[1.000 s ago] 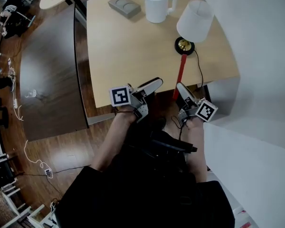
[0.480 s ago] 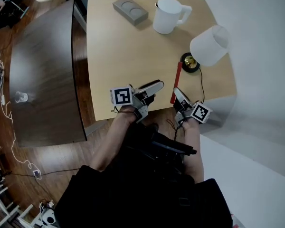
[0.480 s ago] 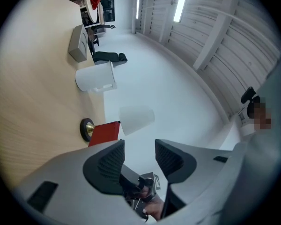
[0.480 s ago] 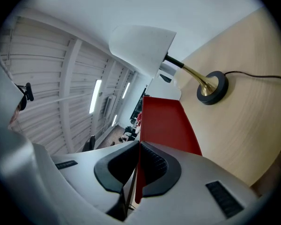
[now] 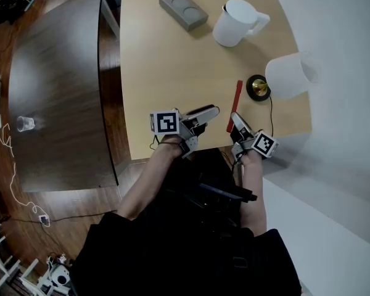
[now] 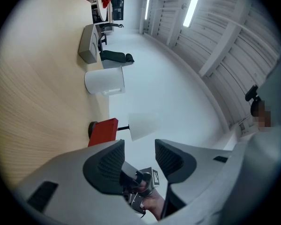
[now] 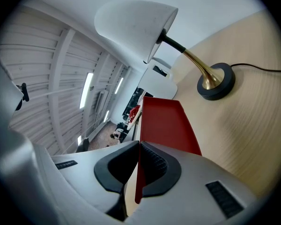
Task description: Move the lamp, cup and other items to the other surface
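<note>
The light wooden table (image 5: 166,66) fills the upper middle of the head view, and a dark brown table (image 5: 55,91) stands just beside it at its 9 o'clock. On the light table a lamp (image 5: 288,76) with a white shade leans out past the edge at 3 o'clock. Its black-and-brass base (image 5: 258,87) sits on the wood, and a black cord (image 5: 272,113) runs from it toward 5 o'clock. A white handled mug (image 5: 234,23) stands at 1 o'clock, and a grey block (image 5: 183,9) with two round recesses lies at 12 o'clock. Both grippers sit at the 6 o'clock edge, each bearing a cube with a black-and-white square marker. The left gripper (image 5: 206,116) has its jaws parted with nothing between them. The right gripper (image 5: 236,121) is clenched on the near end of a thin red panel (image 5: 235,96), which reaches toward the lamp base. A small clear plastic cup (image 5: 26,123) stands on the dark table at 9 o'clock.
</note>
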